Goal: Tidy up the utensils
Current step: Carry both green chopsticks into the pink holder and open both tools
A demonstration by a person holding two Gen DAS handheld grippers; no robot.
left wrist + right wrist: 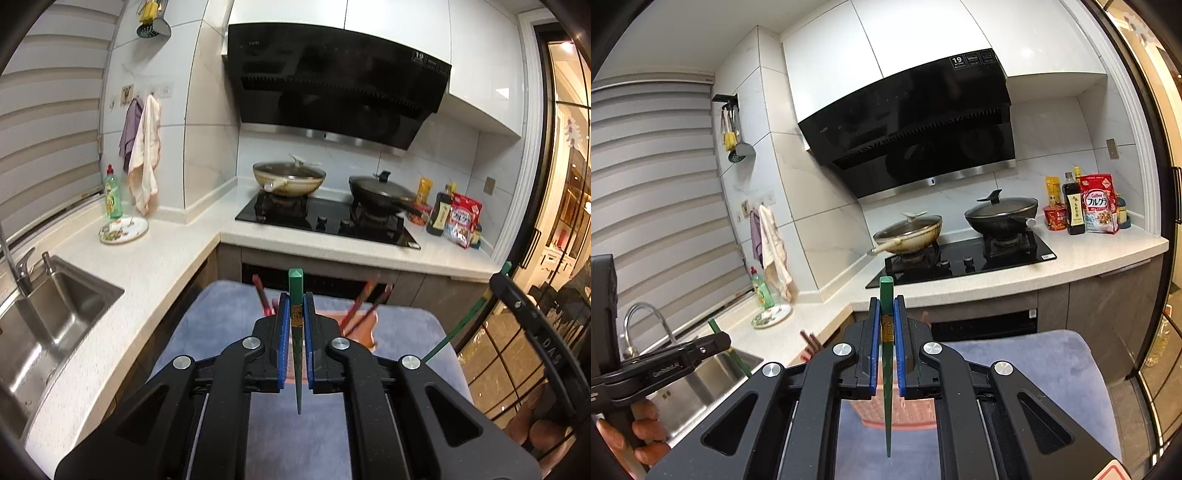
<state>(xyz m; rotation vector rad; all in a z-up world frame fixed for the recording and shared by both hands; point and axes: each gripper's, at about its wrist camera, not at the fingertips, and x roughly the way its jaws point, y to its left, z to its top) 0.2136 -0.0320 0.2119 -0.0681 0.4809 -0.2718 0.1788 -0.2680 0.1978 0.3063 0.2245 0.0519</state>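
Note:
My left gripper (296, 295) is shut on a green chopstick (296, 288), held upright with its thick end up, above a blue-grey towel (221, 317). My right gripper (887, 299) is shut on a second green chopstick (886, 291), held the same way. A pink holder (364, 330) behind the left fingers holds several red-brown chopsticks (360, 301). In the right wrist view the pink holder (871, 411) sits under the fingers, with red-brown chopstick ends (810, 341) at its left. The right gripper (498, 280) with its chopstick shows at the right of the left wrist view; the left gripper (720, 338) shows at the left of the right wrist view.
A steel sink (48, 314) with a tap is at the left. The white counter (166, 258) bears a patterned plate (123, 229) and a green soap bottle (112, 194). A stove (325, 221) carries two lidded pans. Bottles and packets (458, 221) stand at the right.

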